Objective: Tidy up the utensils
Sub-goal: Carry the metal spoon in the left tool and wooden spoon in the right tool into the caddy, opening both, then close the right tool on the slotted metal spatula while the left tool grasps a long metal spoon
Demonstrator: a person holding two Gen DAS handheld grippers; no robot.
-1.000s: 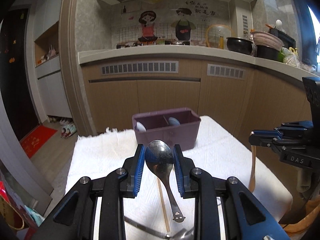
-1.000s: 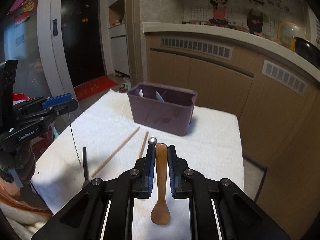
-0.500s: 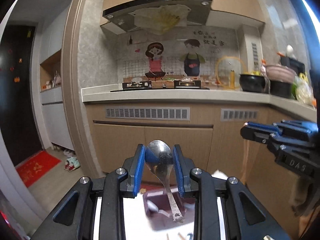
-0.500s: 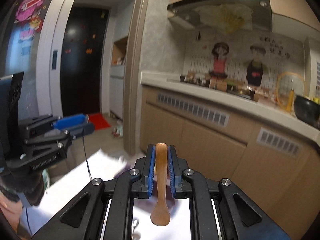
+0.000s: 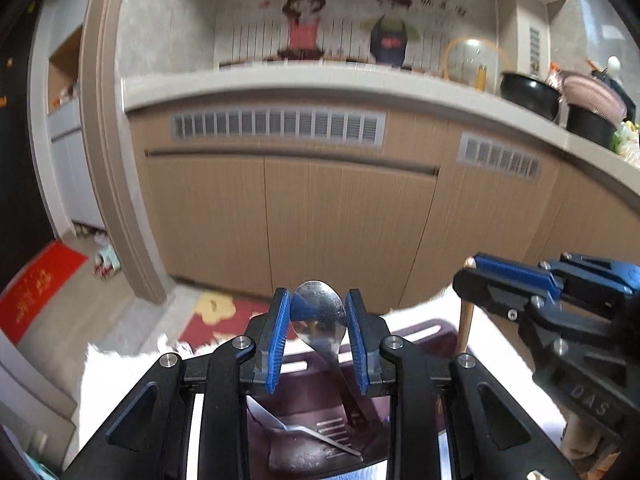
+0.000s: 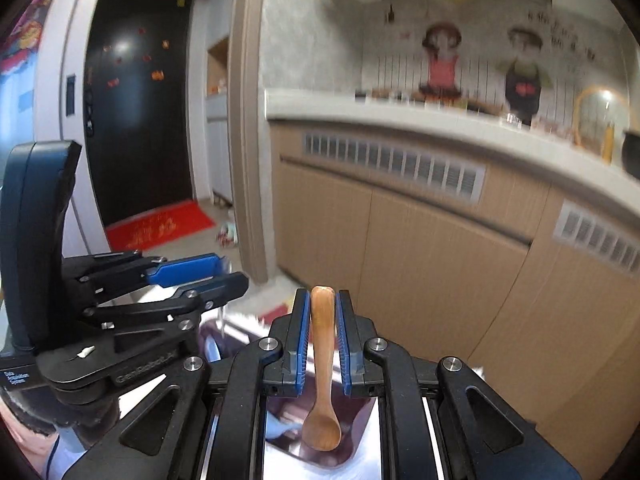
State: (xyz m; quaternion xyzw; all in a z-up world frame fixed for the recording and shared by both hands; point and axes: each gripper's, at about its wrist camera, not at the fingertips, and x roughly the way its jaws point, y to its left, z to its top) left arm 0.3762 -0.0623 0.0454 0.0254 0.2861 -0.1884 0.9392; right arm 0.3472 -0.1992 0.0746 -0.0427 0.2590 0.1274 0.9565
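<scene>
My left gripper [image 5: 318, 312] is shut on a metal spoon [image 5: 320, 316] by its bowl, the handle hanging down into the purple utensil box [image 5: 416, 332] right below. A white spoon [image 5: 296, 432] lies inside the box. My right gripper [image 6: 322, 308] is shut on a wooden spoon [image 6: 322, 364] by its handle, the bowl hanging down over the same purple box [image 6: 356, 428]. The right gripper shows at the right of the left wrist view [image 5: 512, 280], with the wooden handle below it. The left gripper shows at the left of the right wrist view [image 6: 192, 280].
The box stands on a white towel [image 5: 120, 376] over a small table. Kitchen cabinets [image 5: 340, 208] and a counter [image 5: 320, 80] lie beyond. A red doormat [image 6: 160, 224] lies by a dark door at the left. The two grippers are close side by side.
Both grippers have lifted from above the towel and come over the purple box, now tilting down, with the metal spoon's handle and the wooden spoon's bowl hanging into it.
</scene>
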